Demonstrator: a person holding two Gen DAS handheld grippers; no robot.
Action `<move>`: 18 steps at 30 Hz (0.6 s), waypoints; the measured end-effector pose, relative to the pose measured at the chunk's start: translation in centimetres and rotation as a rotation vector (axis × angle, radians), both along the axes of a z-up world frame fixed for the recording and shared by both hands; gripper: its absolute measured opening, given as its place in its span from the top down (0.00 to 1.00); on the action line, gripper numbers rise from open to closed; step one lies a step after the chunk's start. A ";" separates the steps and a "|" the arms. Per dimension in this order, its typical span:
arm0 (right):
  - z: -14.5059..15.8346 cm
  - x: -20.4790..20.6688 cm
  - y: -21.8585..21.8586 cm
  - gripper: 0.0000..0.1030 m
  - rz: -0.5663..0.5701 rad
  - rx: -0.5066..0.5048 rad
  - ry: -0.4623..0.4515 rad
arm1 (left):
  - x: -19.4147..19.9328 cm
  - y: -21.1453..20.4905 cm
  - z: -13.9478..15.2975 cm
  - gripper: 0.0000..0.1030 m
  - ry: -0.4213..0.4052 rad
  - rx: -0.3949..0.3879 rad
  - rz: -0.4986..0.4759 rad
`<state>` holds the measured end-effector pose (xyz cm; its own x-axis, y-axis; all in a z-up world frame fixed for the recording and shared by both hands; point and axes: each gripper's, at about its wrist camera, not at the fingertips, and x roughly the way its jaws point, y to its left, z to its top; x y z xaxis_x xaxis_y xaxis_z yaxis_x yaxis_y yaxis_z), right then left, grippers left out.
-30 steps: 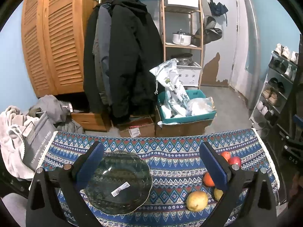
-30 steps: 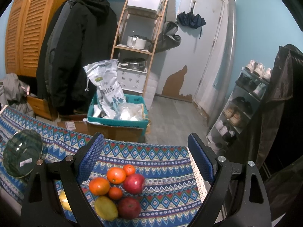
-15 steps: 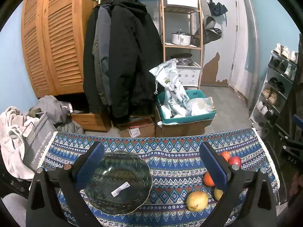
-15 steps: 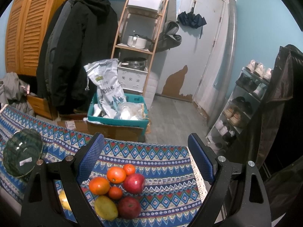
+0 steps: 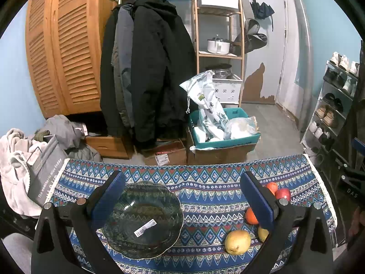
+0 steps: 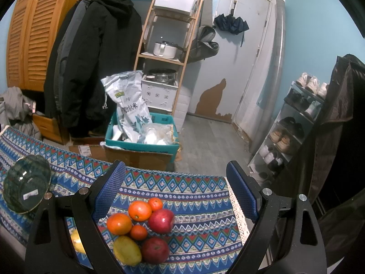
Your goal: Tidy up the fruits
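Seven or so fruits are sitting bunched at the lower centre of the right wrist view — oranges (image 6: 139, 210), two red apples (image 6: 161, 220) and a yellow mango (image 6: 126, 250) touching one another on the patterned tablecloth (image 6: 200, 196). Nothing is lying in the glass bowl (image 5: 146, 219), which is waiting low and left of centre in the left wrist view, well apart from the pile. Both the right gripper (image 6: 175, 190) and the left gripper (image 5: 181, 199) are hovering with jaws spread wide, holding nothing. Reaching into so tight a cluster is risking a nudge — round fruit may go rolling toward the lace edge of the cloth nearby.
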<state>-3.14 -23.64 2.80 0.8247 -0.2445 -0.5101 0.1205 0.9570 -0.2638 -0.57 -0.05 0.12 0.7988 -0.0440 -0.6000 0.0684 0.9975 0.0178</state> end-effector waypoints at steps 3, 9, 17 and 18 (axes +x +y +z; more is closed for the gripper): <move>0.0 0.0 0.0 0.14 0.001 0.000 0.000 | -0.1 0.0 0.0 0.01 0.000 0.001 -0.001; 0.0 0.0 0.0 0.14 0.002 -0.001 0.002 | -0.1 -0.1 0.0 0.01 0.003 0.004 -0.003; -0.3 -0.2 -0.1 0.14 0.004 -0.005 0.005 | 0.1 -0.3 0.0 0.01 0.007 0.006 -0.006; -0.3 -0.1 -0.1 0.14 0.005 -0.006 0.005 | 0.1 -0.3 0.0 0.01 0.007 0.006 -0.006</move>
